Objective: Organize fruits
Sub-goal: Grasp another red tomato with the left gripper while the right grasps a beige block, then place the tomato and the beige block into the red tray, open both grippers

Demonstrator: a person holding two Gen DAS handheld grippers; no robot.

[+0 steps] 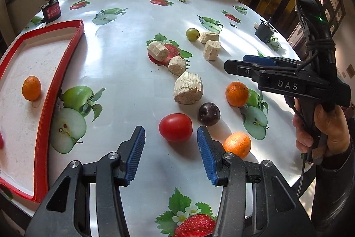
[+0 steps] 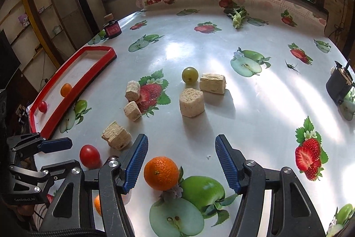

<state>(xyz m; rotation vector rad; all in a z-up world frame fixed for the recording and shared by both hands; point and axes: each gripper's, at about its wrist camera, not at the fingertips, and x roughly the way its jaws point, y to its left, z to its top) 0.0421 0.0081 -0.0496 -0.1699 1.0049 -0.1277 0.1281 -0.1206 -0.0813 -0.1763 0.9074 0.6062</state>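
My left gripper [image 1: 171,153] is open and empty, just short of a red tomato [image 1: 175,127] on the table. A dark plum [image 1: 209,114] and two oranges [image 1: 237,93] [image 1: 237,144] lie to its right. A red-rimmed tray [image 1: 55,86] at the left holds a small orange [image 1: 31,88]. My right gripper [image 2: 181,161] is open, with an orange [image 2: 161,173] between its fingers near the left one, untouched. A green grape [image 2: 190,74] lies farther back. The tray [image 2: 76,90] also holds a small tomato [image 2: 42,106].
Several beige sponge-like blocks [image 1: 188,88] [image 2: 191,102] are scattered mid-table. A dark jar [image 2: 112,28] stands at the back left, a black box [image 2: 339,86] at the right edge, a leafy green [image 2: 237,17] at the back. The tablecloth has printed fruit pictures.
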